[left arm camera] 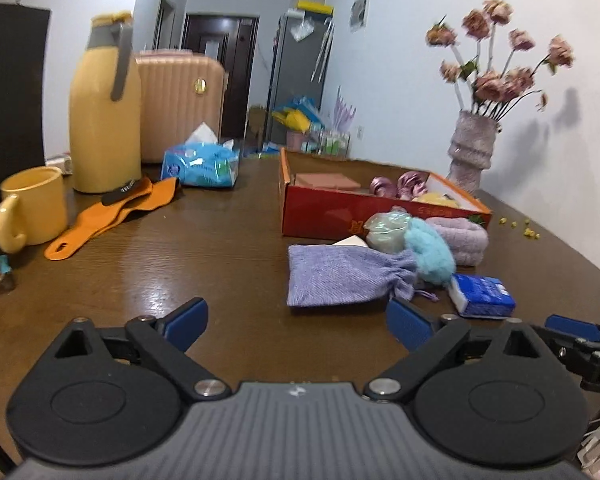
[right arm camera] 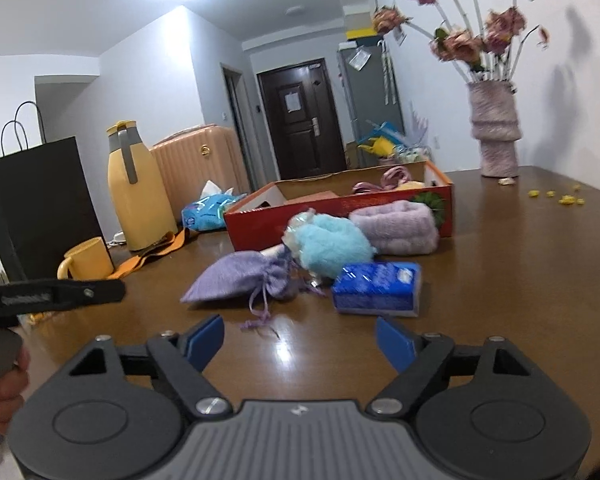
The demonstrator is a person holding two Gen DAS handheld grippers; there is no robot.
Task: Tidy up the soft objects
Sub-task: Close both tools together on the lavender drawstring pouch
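Dark, glossy wood table [left arm camera: 220,248] is being shown by both wrist views, with pale walls and a dark door [right arm camera: 296,120] being seen behind it. At the far left, a yellow mug [left arm camera: 32,208] is being flanked by a tall yellow jug [left arm camera: 102,108], with an orange strap [left arm camera: 112,216] being laid flat before them. A blue tissue pack [left arm camera: 200,164] is being seen further back, in front of a pink suitcase [left arm camera: 178,104].

The left gripper [left arm camera: 298,324] is being held low over bare wood, its blue pads spread apart with nothing between them. Just ahead, toward the right, a lilac drawstring pouch [left arm camera: 340,276] is being rested on the table, touching a fluffy turquoise ball [left arm camera: 432,252]. A rolled lavender towel [left arm camera: 460,236] is being leaned against the open red box [left arm camera: 328,212], and a small blue tissue packet [left arm camera: 484,290] is being left just beside the ball.

The right gripper [right arm camera: 300,344] is likewise being held spread and empty, pointed at that same cluster. A grey vase [right arm camera: 496,128] of pink flowers is being displayed at the far right.
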